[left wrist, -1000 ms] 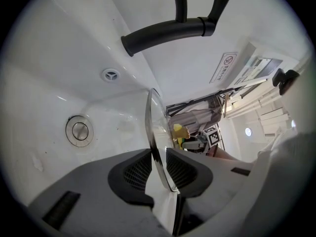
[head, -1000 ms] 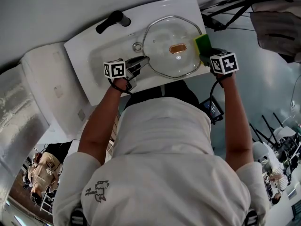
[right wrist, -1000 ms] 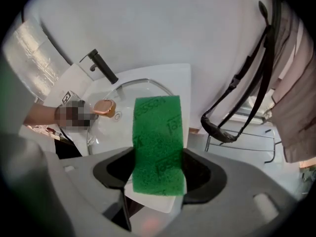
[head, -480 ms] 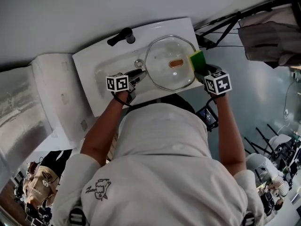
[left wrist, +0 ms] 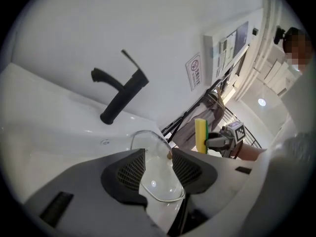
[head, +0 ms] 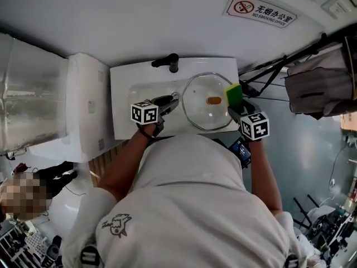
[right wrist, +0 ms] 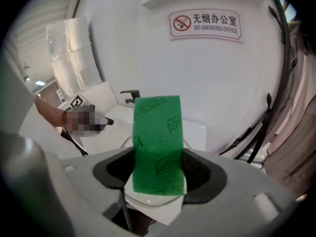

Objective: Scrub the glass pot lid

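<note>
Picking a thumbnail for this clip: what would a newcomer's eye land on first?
The bright green sponge clamped upright in the right gripper, filling the middle of its view. Next, the glass pot lid lying on the white sink, near the black faucet, with a red no-smoking sign on the wall above.

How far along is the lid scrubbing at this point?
Done: the lid lies on the sink; whether it's scrubbed clean I can't tell. In hand: right gripper clamps the sponge upright, off the glass; left gripper: fingers have just been opening, lid ungripped. Left: probably more scrubbing or a rinse.
</note>
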A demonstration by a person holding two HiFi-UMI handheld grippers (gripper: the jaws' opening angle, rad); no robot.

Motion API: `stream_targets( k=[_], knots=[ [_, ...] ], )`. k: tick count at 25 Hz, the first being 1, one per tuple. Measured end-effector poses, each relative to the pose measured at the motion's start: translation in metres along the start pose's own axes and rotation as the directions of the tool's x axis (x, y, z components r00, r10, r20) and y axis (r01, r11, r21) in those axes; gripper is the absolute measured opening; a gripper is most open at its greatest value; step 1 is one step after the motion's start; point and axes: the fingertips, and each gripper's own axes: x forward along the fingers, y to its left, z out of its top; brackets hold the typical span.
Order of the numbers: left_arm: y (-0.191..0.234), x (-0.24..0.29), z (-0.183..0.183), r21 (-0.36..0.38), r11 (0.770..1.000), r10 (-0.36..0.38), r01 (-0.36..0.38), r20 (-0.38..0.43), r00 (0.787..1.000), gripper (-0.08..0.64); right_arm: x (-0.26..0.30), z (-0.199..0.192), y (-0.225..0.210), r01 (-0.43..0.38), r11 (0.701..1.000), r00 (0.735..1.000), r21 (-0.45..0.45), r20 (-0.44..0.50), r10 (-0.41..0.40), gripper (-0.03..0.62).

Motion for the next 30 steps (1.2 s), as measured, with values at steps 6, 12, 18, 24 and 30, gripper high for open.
stream_targets(
  k=[6,12,18,24,30],
  knots=[
    [-0.073,-0.024,0.002,0.095,0.995,0.017,-0.026,0.095,0.995,0.169,-0.036,0.013,0.018,-0.091,0.990,0.990,-0.111,0.095,0.101,0.295],
    [-0.153,-0.032,-0.025,0.148,0.984,0.074,-0.098,0.164,0.984,0.158,-0.081,-0.006,0.024,-0.195,0.959,0.965,-0.206,0.134,0.225,0.295],
    [-0.226,-0.047,-0.054,0.245,0.953,0.120,-0.176,0.227,0.966,0.104,-0.128,-0.045,0.054,-0.292,0.909,0.928,-0.297,0.144,0.344,0.295],
    [-0.268,-0.057,-0.082,0.336,0.916,0.136,-0.221,0.257,0.957,0.035,-0.164,-0.075,0.070,-0.300,0.907,0.915,-0.296,0.180,0.361,0.296],
    [-0.296,-0.083,-0.101,0.406,0.883,0.128,-0.236,0.276,0.953,-0.002,-0.194,-0.097,0.103,-0.272,0.918,0.915,-0.288,0.218,0.340,0.296]
  ],
)
